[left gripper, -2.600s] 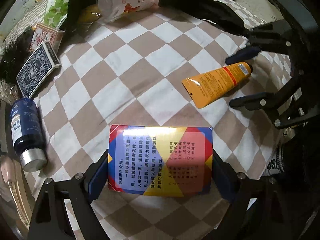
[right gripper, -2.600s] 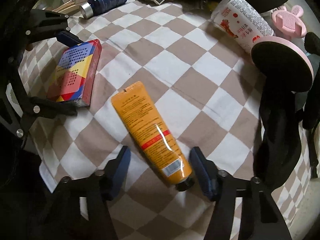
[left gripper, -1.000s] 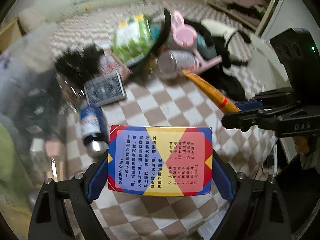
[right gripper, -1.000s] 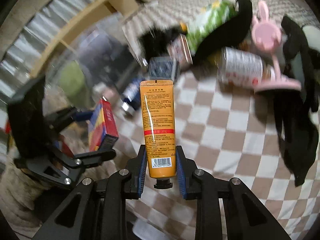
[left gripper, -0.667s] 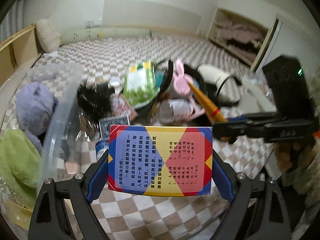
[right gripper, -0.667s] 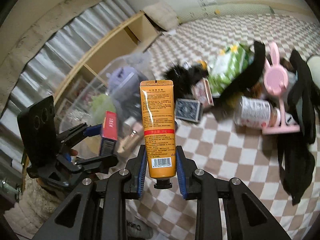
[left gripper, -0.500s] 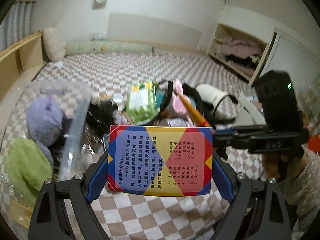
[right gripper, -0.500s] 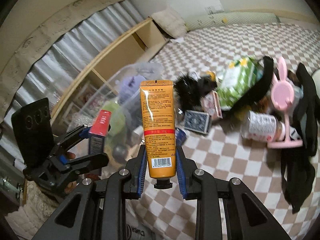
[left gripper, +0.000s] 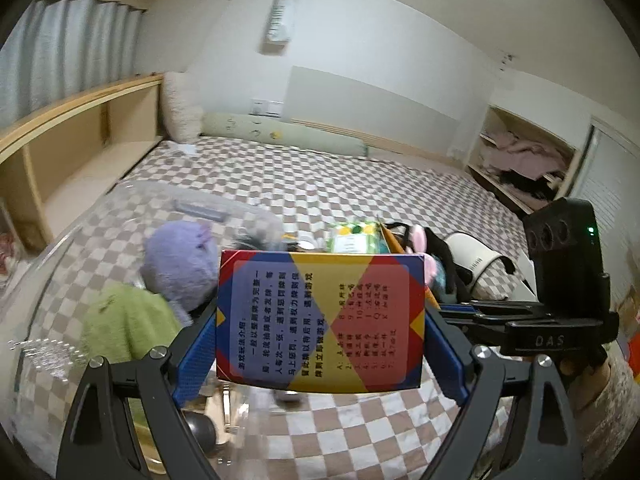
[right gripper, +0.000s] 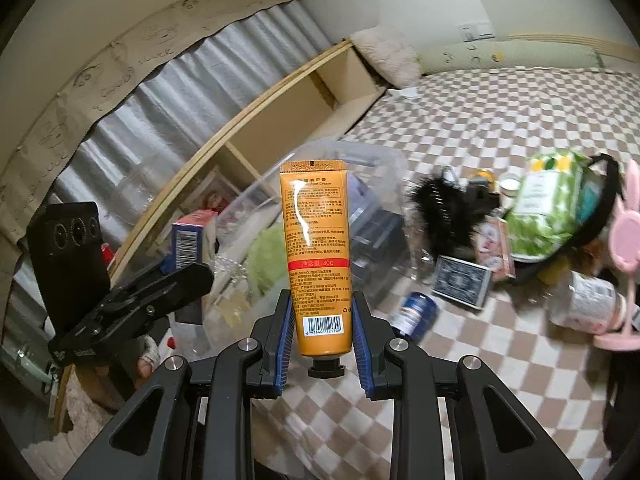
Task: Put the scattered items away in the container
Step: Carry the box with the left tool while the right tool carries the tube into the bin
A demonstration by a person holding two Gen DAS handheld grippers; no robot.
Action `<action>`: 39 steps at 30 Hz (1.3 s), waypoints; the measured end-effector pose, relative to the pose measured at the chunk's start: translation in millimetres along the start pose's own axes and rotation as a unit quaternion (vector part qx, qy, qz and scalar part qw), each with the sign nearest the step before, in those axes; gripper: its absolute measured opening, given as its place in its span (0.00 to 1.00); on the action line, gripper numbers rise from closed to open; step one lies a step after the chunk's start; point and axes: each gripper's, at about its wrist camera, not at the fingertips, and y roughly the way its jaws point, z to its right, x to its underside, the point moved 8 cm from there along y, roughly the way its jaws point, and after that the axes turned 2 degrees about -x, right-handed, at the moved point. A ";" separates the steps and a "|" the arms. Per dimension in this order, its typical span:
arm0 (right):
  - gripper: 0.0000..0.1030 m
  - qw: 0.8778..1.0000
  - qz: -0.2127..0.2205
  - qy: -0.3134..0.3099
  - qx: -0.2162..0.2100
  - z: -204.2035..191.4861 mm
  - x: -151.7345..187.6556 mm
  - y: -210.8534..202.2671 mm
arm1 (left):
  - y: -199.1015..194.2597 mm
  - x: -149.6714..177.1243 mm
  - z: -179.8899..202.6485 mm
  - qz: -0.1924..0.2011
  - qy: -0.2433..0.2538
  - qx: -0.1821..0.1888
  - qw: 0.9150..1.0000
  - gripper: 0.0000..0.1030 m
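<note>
Both tongs have risen off the checkered bed since the earlier frames, each carrying away the thing that lay there.

Through the left wrist camera we see the left tongs [left gripper: 320, 354] pinching a colourful card box [left gripper: 320, 320] across its width, blue pads flat against its two short sides, the printed face turned toward the lens. Behind and left of the box stands the clear plastic container [left gripper: 60, 264], its wall blurred; inside it we make out a purple plush toy [left gripper: 180, 268] and a green plush toy [left gripper: 124, 324] beside it. To the right, the right tongs [left gripper: 444, 308] reach in from the side, with a sliver of the orange tube [left gripper: 390, 240] poking up past the box's top edge. The checkered bed [left gripper: 320, 176] stretches away behind.

Through the right wrist camera the right tongs [right gripper: 323, 350] clamp the orange tube [right gripper: 316, 264] near its cap end, so the tube stands upright, crimped end on top. The left tongs [right gripper: 176, 272] hang at the left with the card box [right gripper: 188, 240] seen end-on, barcode toward us. Between the two sits the container [right gripper: 360, 168], open at the top. Scattered on the bed lie a blue card deck [right gripper: 462, 282], a dark blue bottle [right gripper: 414, 314], a white bottle [right gripper: 584, 304], a green snack bag [right gripper: 548, 208], and what we take to be a pink bunny-eared fan [right gripper: 628, 240], though it is cut off at the edge.
</note>
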 end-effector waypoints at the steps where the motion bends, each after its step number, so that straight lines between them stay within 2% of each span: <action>1: 0.27 1.000 -0.002 -0.004 0.000 -4.7 -1.4 5.7 | -1.7 0.0 -5.5 0.002 -0.002 -0.006 1.000 0.89; 11: 0.27 0.999 -0.030 -0.041 0.004 -36.4 -11.8 70.3 | -16.2 12.0 -59.4 -0.004 -0.034 -0.054 0.998 0.89; 15: 0.27 0.999 -0.031 -0.009 -0.008 -40.8 -20.6 94.5 | -21.8 15.1 -81.0 -0.003 -0.052 -0.066 0.996 0.89; 19: 0.27 0.998 -0.032 0.054 -0.011 -39.2 -22.0 116.8 | -25.0 17.0 -92.9 -0.002 -0.060 -0.072 0.996 0.89; 25: 0.27 0.993 -0.043 0.104 0.045 -34.4 -11.9 137.0 | -28.9 18.1 -107.0 0.001 -0.062 -0.079 0.995 0.89; 29: 0.27 0.991 -0.048 0.090 0.087 -38.0 -8.8 136.3 | -29.6 20.2 -110.7 -0.002 -0.059 -0.081 0.995 0.89; 30: 0.29 0.991 -0.048 0.090 0.090 -38.5 -8.3 135.2 | -29.1 21.1 -111.2 -0.004 -0.059 -0.080 0.995 0.89; 32: 0.45 0.991 -0.044 0.090 0.090 -41.7 -9.8 130.3 | -27.6 21.3 -112.4 -0.007 -0.060 -0.080 0.995 0.89; 33: 0.62 0.991 -0.039 0.087 0.091 -44.6 -11.8 125.4 | -27.2 21.7 -112.4 -0.008 -0.060 -0.079 0.995 0.89; 34: 0.71 0.992 -0.034 0.083 0.092 -47.3 -13.9 121.9 | -26.9 22.2 -112.2 -0.009 -0.061 -0.078 0.995 0.89; 39: 0.73 0.993 -0.019 0.071 0.090 -55.0 -22.9 104.8 | -20.3 26.8 -104.6 -0.026 -0.067 -0.064 0.995 0.89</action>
